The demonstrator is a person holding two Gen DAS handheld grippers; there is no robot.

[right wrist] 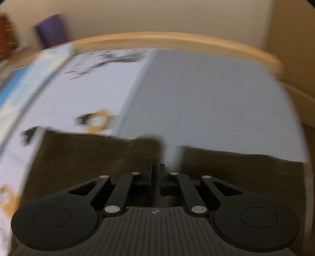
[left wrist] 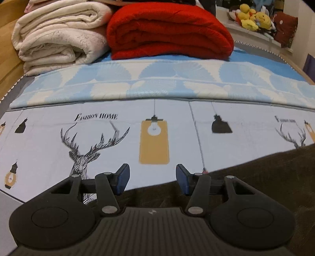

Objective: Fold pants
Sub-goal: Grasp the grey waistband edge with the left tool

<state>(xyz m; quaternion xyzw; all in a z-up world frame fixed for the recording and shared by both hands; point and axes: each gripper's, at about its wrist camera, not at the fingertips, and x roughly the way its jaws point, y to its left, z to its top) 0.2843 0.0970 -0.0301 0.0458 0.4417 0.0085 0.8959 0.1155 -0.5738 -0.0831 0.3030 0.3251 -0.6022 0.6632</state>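
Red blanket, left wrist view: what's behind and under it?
The red blanket lies on the blue-and-white patterned quilt. Behind right, yellow plush toys on a shelf. Directly behind it, dark items are mostly hidden.

Dark brown pants [left wrist: 265, 173] on a pale sheet [left wrist: 49, 149] printed with deer and lamps.

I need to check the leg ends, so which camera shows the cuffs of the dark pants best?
The right wrist view: both leg ends of the dark pants lie side by side on the bed sheet, though motion-blurred. The left wrist view shows only a sharp edge of the dark pants, no cuffs.
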